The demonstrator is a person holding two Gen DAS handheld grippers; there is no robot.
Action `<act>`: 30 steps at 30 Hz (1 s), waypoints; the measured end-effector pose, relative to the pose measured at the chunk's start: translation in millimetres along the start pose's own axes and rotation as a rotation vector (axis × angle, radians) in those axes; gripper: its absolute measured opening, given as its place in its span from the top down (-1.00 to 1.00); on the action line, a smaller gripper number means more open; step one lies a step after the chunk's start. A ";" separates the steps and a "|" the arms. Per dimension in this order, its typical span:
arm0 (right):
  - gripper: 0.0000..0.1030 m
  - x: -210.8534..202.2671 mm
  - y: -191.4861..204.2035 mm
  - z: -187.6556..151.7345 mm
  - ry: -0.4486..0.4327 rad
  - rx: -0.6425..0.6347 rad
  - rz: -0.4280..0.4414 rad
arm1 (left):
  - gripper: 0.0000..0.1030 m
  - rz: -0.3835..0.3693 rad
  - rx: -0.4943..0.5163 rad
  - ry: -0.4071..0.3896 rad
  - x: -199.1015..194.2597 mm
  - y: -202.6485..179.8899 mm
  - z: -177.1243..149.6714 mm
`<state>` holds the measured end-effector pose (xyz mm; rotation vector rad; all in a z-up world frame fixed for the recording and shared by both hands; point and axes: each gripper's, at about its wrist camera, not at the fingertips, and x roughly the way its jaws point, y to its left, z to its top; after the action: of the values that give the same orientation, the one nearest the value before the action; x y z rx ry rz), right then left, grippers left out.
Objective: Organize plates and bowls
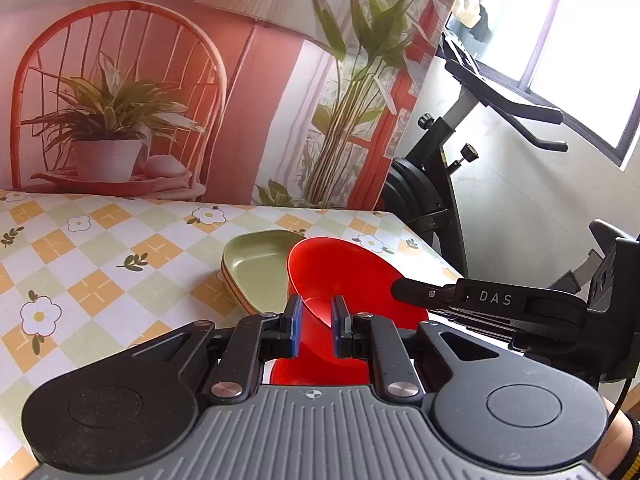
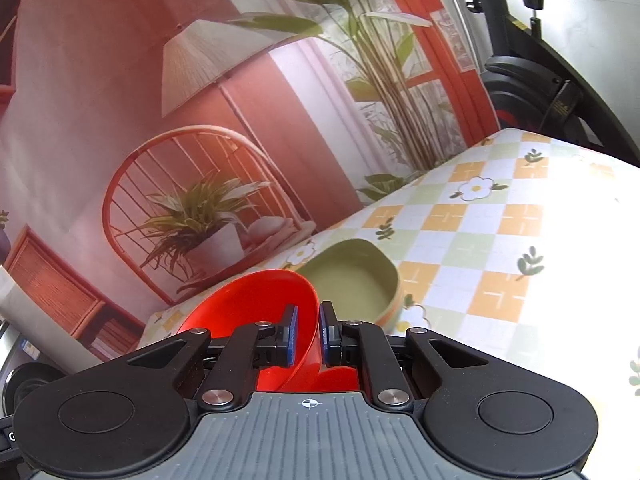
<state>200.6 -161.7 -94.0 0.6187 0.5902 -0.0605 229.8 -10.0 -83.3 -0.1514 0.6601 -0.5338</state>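
A red bowl (image 1: 340,268) hangs tilted above the checked tablecloth, its opening turned toward the back wall. My left gripper (image 1: 316,330) is shut on its near wall, the blue pads on either side. From the right, my right gripper (image 1: 404,292) reaches in and holds the bowl's rim. In the right wrist view, that gripper (image 2: 309,334) is shut on the red bowl (image 2: 248,304) at its edge. More red dishware (image 1: 320,374) (image 2: 338,376) lies just under the bowl, mostly hidden. Stacked green plates (image 1: 256,274) (image 2: 352,284) rest on the table right behind the bowl.
The table (image 1: 100,264) carries a yellow, green and white flowered cloth and ends against a printed backdrop (image 1: 160,80). An exercise bike (image 1: 460,168) stands off the table's right end, below a window. A sleeve cuff (image 1: 624,452) shows at the lower right.
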 end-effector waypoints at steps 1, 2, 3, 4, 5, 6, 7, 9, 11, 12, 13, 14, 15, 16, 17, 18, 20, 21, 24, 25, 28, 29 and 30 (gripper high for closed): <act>0.77 -2.6 -3.1 -4.7 -0.006 -0.007 -0.005 | 0.69 0.002 0.001 0.004 1.5 -1.8 -5.2; 0.76 -3.9 -5.5 -9.0 -0.007 -0.019 -0.014 | 0.69 0.005 -0.006 0.017 4.0 -3.2 -10.0; 0.75 -4.8 -8.4 -14.7 -0.007 -0.034 -0.024 | 0.69 0.008 -0.016 0.030 6.9 -3.8 -14.9; 0.75 -5.1 -11.4 -19.4 -0.004 -0.040 -0.026 | 0.69 0.014 -0.025 0.044 10.6 -3.3 -18.2; 0.75 -5.0 -14.9 -23.4 0.002 -0.039 -0.023 | 0.69 0.024 -0.032 0.054 12.5 -2.7 -23.1; 0.75 -4.1 -18.6 -27.6 0.010 -0.034 -0.014 | 0.69 0.033 -0.039 0.061 13.9 -2.1 -27.5; 0.75 -4.3 -22.3 -31.1 0.014 -0.027 -0.005 | 0.69 0.042 -0.046 0.064 15.4 -2.1 -31.3; 0.75 -5.2 -26.8 -37.8 0.015 -0.023 0.000 | 0.69 0.047 -0.067 0.071 16.5 -2.0 -38.7; 0.75 -6.4 -28.7 -42.9 0.005 -0.042 -0.003 | 0.69 0.049 -0.069 0.081 18.2 -2.9 -43.2; 0.75 -6.8 -29.2 -45.6 -0.001 -0.053 -0.004 | 0.69 0.053 -0.060 0.086 19.7 -4.2 -44.8; 0.75 -6.7 -29.9 -47.1 -0.004 -0.059 -0.003 | 0.69 0.059 -0.049 0.090 21.0 -5.6 -45.8; 0.75 -6.6 -30.6 -48.4 -0.008 -0.064 -0.001 | 0.69 0.064 -0.041 0.091 22.0 -6.9 -46.5; 0.75 -6.3 -31.4 -49.3 -0.011 -0.071 0.000 | 0.69 0.069 -0.036 0.090 22.2 -7.8 -47.0; 0.75 -5.8 -31.8 -50.2 -0.014 -0.078 -0.001 | 0.69 0.072 -0.032 0.088 22.5 -9.1 -47.5; 0.75 -5.4 -32.0 -50.7 -0.016 -0.084 -0.001 | 0.69 0.076 -0.027 0.087 23.1 -10.0 -47.7; 0.75 -4.4 -31.5 -50.6 -0.017 -0.090 -0.003 | 0.69 0.078 -0.021 0.087 23.9 -10.4 -48.0; 0.75 -2.8 -32.3 -50.7 -0.017 -0.094 -0.002 | 0.69 0.087 -0.007 0.087 24.1 -12.2 -48.2; 0.75 -2.2 -32.7 -51.2 -0.018 -0.097 -0.002 | 0.69 0.091 -0.001 0.088 24.6 -13.3 -48.5; 0.75 -0.2 -31.7 -52.6 -0.017 -0.107 -0.007 | 0.69 0.101 0.014 0.087 25.6 -14.5 -50.0; 0.75 0.6 -31.5 -53.3 -0.016 -0.109 -0.009 | 0.69 0.104 0.015 0.088 26.0 -14.5 -50.4; 0.75 3.6 -30.4 -55.6 -0.011 -0.118 -0.013 | 0.69 0.109 0.006 0.094 27.7 -11.7 -52.2; 0.75 4.4 -29.6 -56.1 -0.009 -0.119 -0.014 | 0.69 0.111 0.003 0.097 28.2 -11.1 -52.9; 0.75 5.0 -29.3 -56.6 -0.008 -0.121 -0.016 | 0.69 0.111 0.000 0.099 28.5 -10.6 -53.5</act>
<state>169.7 -153.3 -149.4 0.4966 0.5867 -0.0415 211.1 -32.1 -137.6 -0.0883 0.7609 -0.4363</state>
